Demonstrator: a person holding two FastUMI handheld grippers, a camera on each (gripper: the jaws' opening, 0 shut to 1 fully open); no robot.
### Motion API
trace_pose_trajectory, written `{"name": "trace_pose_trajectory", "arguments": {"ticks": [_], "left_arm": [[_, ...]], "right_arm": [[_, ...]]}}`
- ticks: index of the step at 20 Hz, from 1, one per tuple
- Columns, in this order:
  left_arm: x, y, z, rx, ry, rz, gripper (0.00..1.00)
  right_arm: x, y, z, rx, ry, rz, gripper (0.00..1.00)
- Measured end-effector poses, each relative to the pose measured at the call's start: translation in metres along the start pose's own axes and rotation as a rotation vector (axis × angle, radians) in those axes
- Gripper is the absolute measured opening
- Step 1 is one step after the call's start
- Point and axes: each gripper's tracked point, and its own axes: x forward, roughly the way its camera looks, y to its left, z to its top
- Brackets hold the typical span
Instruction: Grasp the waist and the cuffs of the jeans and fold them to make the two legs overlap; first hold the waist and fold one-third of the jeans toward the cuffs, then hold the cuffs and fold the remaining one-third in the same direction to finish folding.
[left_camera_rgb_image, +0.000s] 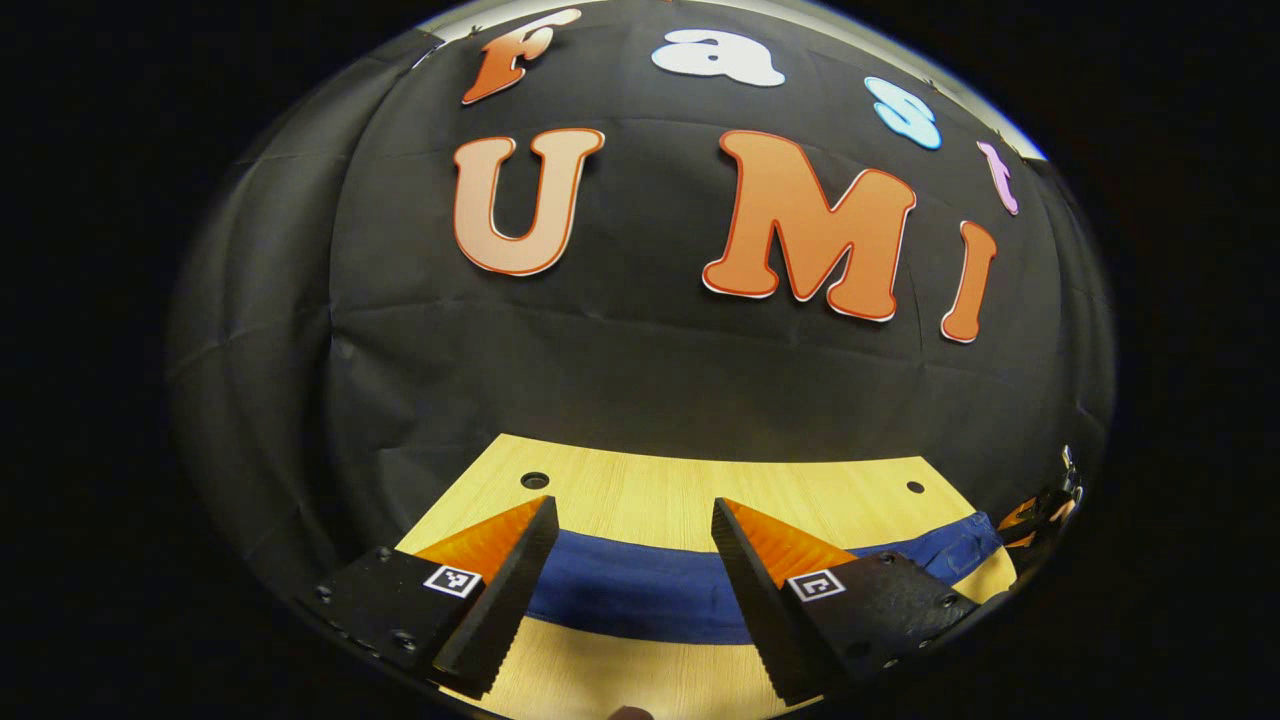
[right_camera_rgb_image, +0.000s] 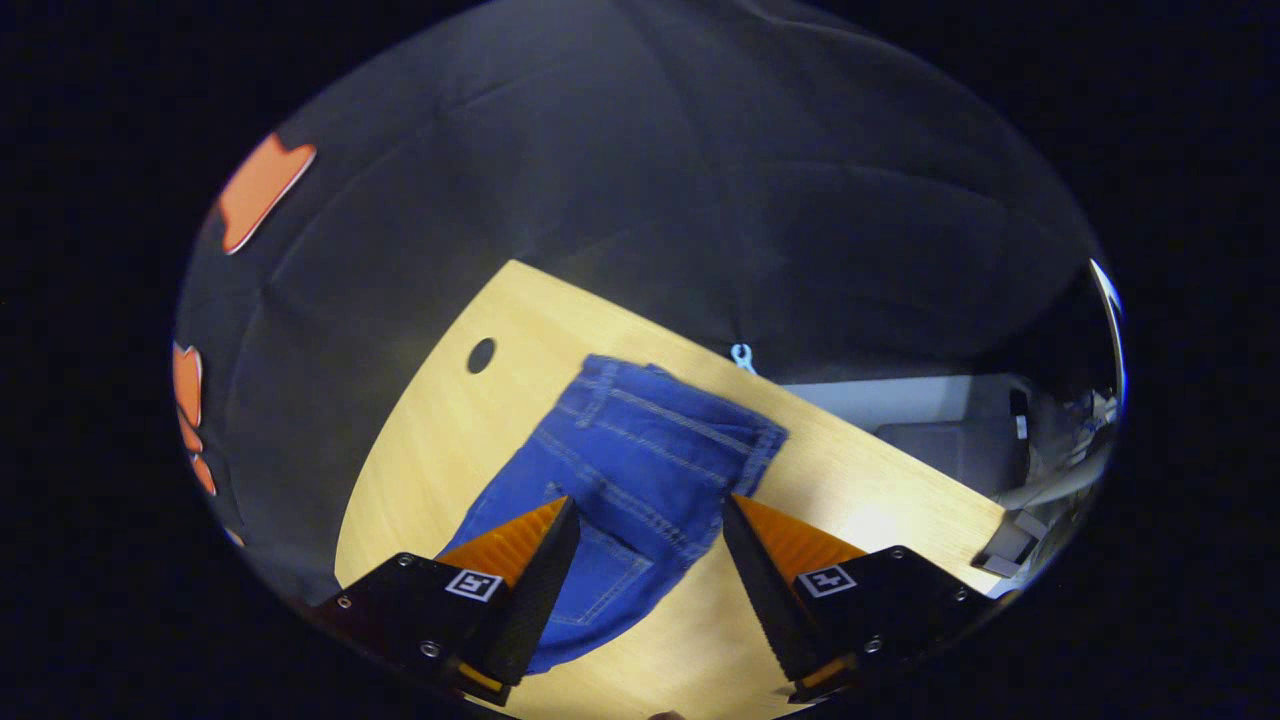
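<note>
Blue jeans (right_camera_rgb_image: 625, 480) lie flat on the wooden table (right_camera_rgb_image: 450, 430); in the right gripper view the waistband sits at the far end, and the cloth runs back under the fingers. My right gripper (right_camera_rgb_image: 648, 520) hovers open above the seat of the jeans, nothing between its fingers. In the left gripper view the jeans (left_camera_rgb_image: 640, 590) cross the table as a blue band, ending at the right edge. My left gripper (left_camera_rgb_image: 632, 525) stands open over that band, holding nothing. The other gripper (left_camera_rgb_image: 1045, 505) peeks in at the far right.
The table (left_camera_rgb_image: 650, 480) has round holes near its far corners (left_camera_rgb_image: 534, 480) and ends at the black cloth wall. In the right gripper view, grey boxes and clutter (right_camera_rgb_image: 960, 440) lie beyond the table's right edge, and a small blue clip (right_camera_rgb_image: 742, 355) sits at the far edge.
</note>
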Motion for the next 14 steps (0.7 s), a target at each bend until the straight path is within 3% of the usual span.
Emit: {"name": "trace_pose_trajectory", "arguments": {"ticks": [1, 4, 12, 13, 14], "left_arm": [[0.0, -0.004, 0.0, 0.004, 0.001, -0.001, 0.95], [0.005, -0.014, -0.003, 0.017, 0.012, -0.008, 0.95], [0.012, -0.03, -0.006, 0.054, 0.037, -0.004, 0.95], [0.012, -0.03, -0.007, 0.051, 0.037, 0.0, 0.91], [0.013, -0.03, -0.008, 0.046, 0.041, 0.0, 0.95]], "right_arm": [[0.005, -0.008, 0.004, 0.037, -0.001, -0.01, 0.97], [0.025, -0.01, -0.011, 0.115, 0.091, 0.025, 0.97], [0.056, -0.004, 0.001, 0.148, 0.121, 0.028, 0.94], [0.053, -0.01, 0.002, 0.127, 0.13, 0.003, 0.86], [0.05, -0.015, 0.003, 0.099, 0.126, -0.015, 0.72]]}}
